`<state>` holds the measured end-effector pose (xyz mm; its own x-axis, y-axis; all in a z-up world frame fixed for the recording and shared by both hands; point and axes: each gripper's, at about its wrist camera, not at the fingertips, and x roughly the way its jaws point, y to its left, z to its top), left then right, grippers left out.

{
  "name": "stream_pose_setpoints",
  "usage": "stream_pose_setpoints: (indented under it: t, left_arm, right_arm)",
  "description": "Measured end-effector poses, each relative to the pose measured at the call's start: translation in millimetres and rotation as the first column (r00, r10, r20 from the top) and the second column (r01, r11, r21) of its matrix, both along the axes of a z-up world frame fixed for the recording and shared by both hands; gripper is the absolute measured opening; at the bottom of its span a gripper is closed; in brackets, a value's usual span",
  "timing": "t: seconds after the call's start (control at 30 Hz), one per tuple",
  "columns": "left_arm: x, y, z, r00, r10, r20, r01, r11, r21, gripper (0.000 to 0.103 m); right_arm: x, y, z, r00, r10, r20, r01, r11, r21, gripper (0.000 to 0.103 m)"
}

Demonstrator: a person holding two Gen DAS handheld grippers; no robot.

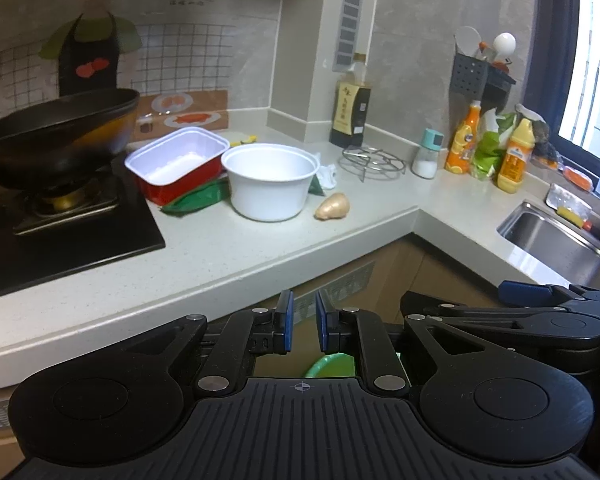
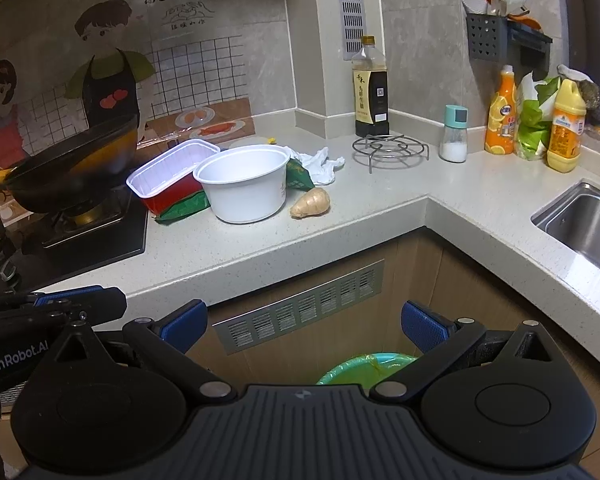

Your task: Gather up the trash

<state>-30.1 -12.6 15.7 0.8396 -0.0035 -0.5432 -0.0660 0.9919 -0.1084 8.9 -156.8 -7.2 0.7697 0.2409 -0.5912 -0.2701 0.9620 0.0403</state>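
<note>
On the counter stand a white round bowl (image 1: 270,182) (image 2: 244,184), a red tray with a white inside (image 1: 178,164) (image 2: 172,176), a green wrapper (image 1: 196,200) (image 2: 182,208), a crumpled white tissue (image 1: 327,176) (image 2: 320,162) and a piece of ginger (image 1: 332,206) (image 2: 310,202). A bin with a green bag (image 2: 364,366) (image 1: 330,366) stands on the floor below the counter. My left gripper (image 1: 302,322) is held in front of the counter edge, jaws nearly together, empty. My right gripper (image 2: 304,326) is wide open and empty above the bin.
A black wok (image 1: 58,136) sits on the stove at the left. A dark sauce bottle (image 2: 370,88), a wire trivet (image 2: 390,148), a salt shaker (image 2: 454,134) and orange and yellow bottles (image 2: 500,112) line the back. A steel sink (image 2: 584,224) is at the right.
</note>
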Motion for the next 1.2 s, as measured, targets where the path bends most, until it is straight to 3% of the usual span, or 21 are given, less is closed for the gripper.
stream_pose_setpoints:
  t: [1.2]
  left_arm:
    - [11.2,-0.7,-8.8,0.998,0.019,-0.052,-0.021,1.0,-0.02,0.016]
  right_arm:
    - [8.8,0.2,-5.9,1.0,-0.005,-0.013,0.005,1.0,-0.01,0.103]
